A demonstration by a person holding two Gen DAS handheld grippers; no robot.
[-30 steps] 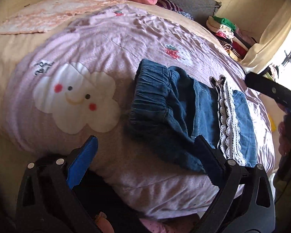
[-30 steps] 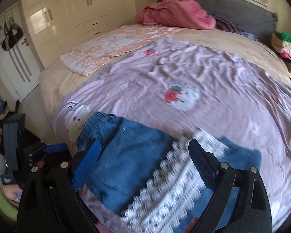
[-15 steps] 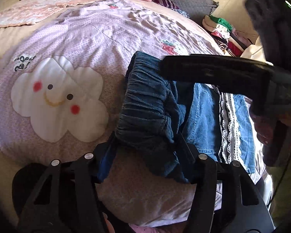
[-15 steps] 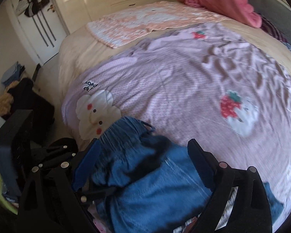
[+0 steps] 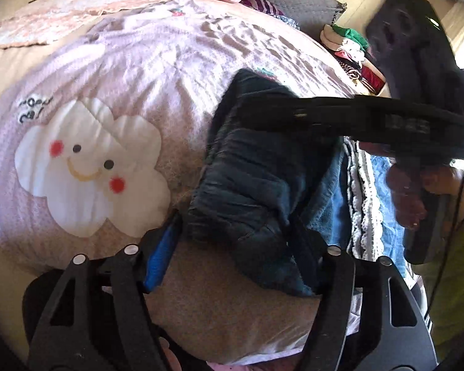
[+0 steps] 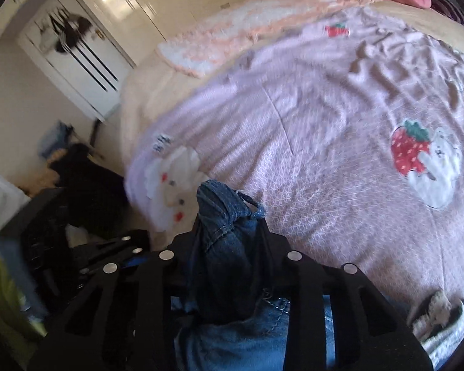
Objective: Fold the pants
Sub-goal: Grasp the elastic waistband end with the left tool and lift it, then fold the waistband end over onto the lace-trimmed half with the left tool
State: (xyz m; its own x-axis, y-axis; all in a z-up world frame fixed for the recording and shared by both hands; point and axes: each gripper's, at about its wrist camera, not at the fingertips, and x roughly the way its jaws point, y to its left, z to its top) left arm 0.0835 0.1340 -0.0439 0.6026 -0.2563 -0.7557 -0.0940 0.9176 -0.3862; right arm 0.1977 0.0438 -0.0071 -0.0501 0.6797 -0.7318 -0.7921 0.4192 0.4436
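A: Where are the denim pants (image 5: 256,185) sitting?

B: On the bed, on top of the lilac quilt (image 5: 133,71), toward the lower right of the left wrist view. The gathered elastic waistband (image 5: 247,167) is bunched up and points toward the lower middle of the frame, just right of the smiling cloud patch (image 5: 86,167).

A: And the left tool (image 5: 232,247)?

B: Its jaws are easing apart. The waistband corner lies between them: the blue-padded finger (image 5: 161,256) is against the left edge of the denim, the dark one against the right fold. The cloth looks caught there, though blur makes the contact hard to read.

A: The right tool (image 6: 229,235)?

B: In its own view the jaws are drawing together, with a ridge of denim standing up between them, pinched into a peak in the lower middle of the frame. From the left wrist view that same tool shows as a long black bar (image 5: 355,117) across the upper right, reaching over the far end of the waistband, with a hand (image 5: 408,191) gripping its handle at the right edge.

A: Anything else on the pants?

B: White lace trim (image 5: 365,216) runs down the lighter blue leg, at the right of the frame. A strawberry patch (image 6: 411,151) sits on the quilt at right in the right wrist view, well apart from the pants.
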